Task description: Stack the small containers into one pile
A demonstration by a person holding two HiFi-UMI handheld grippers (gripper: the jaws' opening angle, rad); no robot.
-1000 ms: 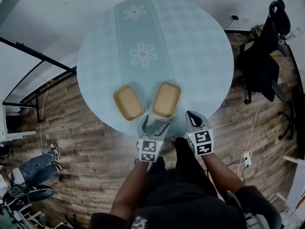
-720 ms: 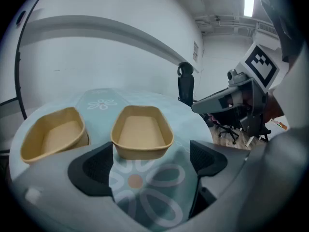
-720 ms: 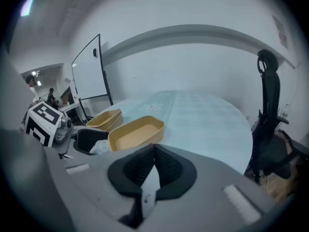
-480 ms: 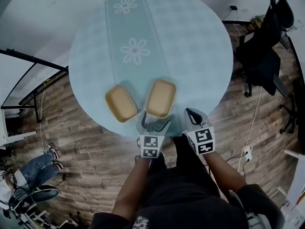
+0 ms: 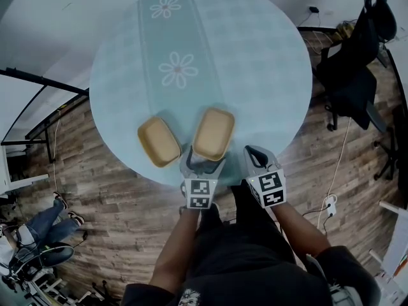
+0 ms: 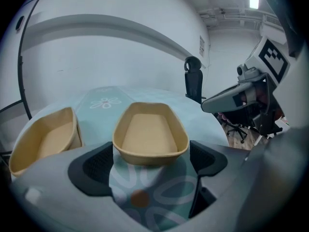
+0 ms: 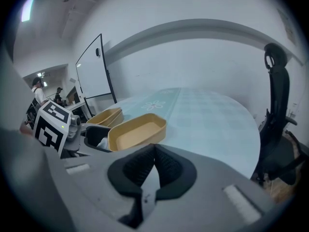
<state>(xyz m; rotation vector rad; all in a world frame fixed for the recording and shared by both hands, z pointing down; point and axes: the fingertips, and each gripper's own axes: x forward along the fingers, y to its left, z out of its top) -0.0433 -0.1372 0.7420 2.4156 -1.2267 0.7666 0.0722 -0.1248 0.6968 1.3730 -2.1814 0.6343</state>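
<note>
Two shallow tan containers lie side by side near the front edge of the round table (image 5: pixel 255 56). The right container (image 5: pixel 213 133) (image 6: pixel 149 134) (image 7: pixel 136 132) has its near end between the fingertips of my left gripper (image 5: pixel 204 160) (image 6: pixel 150 161). Those jaws have just been opening and stand wide, and the pads do not press on it. The left container (image 5: pixel 159 141) (image 6: pixel 43 139) (image 7: pixel 104 116) lies apart, further left. My right gripper (image 5: pixel 254 155) (image 7: pixel 153 166) is shut on nothing, over the table edge to the right of the containers.
The table's pale blue cloth has a green runner with white flowers (image 5: pixel 178 69). A black office chair (image 5: pixel 357 75) (image 7: pixel 277 105) stands at the right on the wooden floor. A person's legs (image 5: pixel 38 225) show at the lower left.
Both grippers have moved forward toward the table. The left gripper's open jaws now straddle the near end of the right container. Neither container has moved on the table.
</note>
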